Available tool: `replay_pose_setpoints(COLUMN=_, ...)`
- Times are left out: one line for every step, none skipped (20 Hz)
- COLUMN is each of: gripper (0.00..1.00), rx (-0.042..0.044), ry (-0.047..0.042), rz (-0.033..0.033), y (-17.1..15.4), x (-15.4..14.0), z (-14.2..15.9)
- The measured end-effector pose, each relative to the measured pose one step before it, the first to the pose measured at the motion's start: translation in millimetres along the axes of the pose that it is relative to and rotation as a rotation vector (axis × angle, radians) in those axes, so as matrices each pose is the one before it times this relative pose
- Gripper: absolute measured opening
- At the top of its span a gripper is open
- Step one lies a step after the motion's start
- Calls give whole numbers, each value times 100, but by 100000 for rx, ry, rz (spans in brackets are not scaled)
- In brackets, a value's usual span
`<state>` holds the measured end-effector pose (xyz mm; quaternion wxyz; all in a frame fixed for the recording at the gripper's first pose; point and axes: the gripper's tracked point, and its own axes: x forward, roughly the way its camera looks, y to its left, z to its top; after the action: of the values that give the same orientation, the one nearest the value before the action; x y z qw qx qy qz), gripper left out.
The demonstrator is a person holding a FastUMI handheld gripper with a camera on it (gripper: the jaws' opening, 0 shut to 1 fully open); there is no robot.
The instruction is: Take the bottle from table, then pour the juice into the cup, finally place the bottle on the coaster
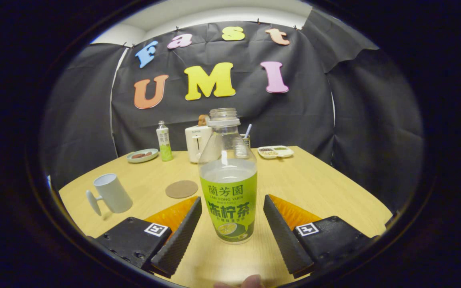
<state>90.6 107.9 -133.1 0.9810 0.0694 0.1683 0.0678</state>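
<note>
Standing upright, mouth up, the uncapped bottle [228, 180] sits between the wide-spread gripper [230, 230] fingers, untouched.

Bottle [228, 188] between open claw [230, 224] fingers; coaster [181, 189] left

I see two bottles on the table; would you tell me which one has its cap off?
The large bottle standing between the open gripper fingers: its neck is uncapped. The small bottle far back, beside the plate, carries a white cap.
</note>
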Motion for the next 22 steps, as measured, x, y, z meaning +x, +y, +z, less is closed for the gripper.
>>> replay_pose_setpoints(gripper=100, rx=818, ry=45, rz=-313, y=25, x=368, z=131)
replay_pose_setpoints(gripper=100, rx=886, ry=-184, rz=-123, y=11, x=307, z=108)
replay_pose_setpoints(gripper=100, rx=749, ry=69, rz=174, y=140, x=172, z=3)
replay_pose_setpoints(gripper=100, rx=318, ry=536, rz=504, y=223, x=292, z=58)
replay_pose_setpoints(gripper=100, rx=322, ry=298, rz=691, y=215, x=274, z=-55)
replay_pose_setpoints(gripper=100, rx=327, ry=47, rz=449, y=219, x=135, z=79)
replay_pose_setpoints(gripper=100, rx=302, ry=-305, rz=-151, y=-7, x=182, z=55)
replay_pose_setpoints(gripper=97, rx=114, ry=-240, rz=-751, y=-119, x=27, z=71)
replay_pose_setpoints(gripper=95, rx=77, ry=191, rz=-270, y=-14, x=132, z=46)
replay_pose_setpoints(gripper=91, rx=351, ry=115, rz=343, y=146, x=40, z=-43)
replay_pose_setpoints(gripper=88, rx=-242, ry=552, rz=5, y=95, x=-31, z=61)
replay_pose_setpoints(gripper=84, rx=-421, ry=741, rz=126, y=170, x=125, z=-15)
replay_pose_setpoints(gripper=83, rx=-670, ry=580, rz=104, y=251, x=-198, z=124)
replay_pose_setpoints(gripper=82, rx=-1339, ry=576, rz=-125, y=234, x=-58, z=126)
replay_pose_setpoints(gripper=81, rx=-1708, ry=-247, rz=-389, y=243, x=-138, z=228)
replay_pose_setpoints(gripper=79, rx=-2613, ry=-555, rz=-202, y=334, x=-105, z=446)
replay_pose_setpoints(gripper=79, rx=-3363, ry=-750, rz=-286, y=393, x=-153, z=518)
replay_pose_setpoints(gripper=78, rx=-3822, ry=-836, rz=-284, y=403, x=-66, z=622)
replay_pose_setpoints(gripper=77, rx=-4222, ry=-435, rz=-28, y=497, x=-58, z=587)
replay_pose_setpoints(gripper=77, rx=-4197, ry=-231, rz=192, y=525, x=13, z=584)
replay_pose_setpoints(gripper=77, rx=-4357, ry=185, rz=773, y=632, x=200, z=430)
replay_pose_setpoints(gripper=77, rx=-4692, ry=1160, rz=1970, y=740, x=172, z=389)
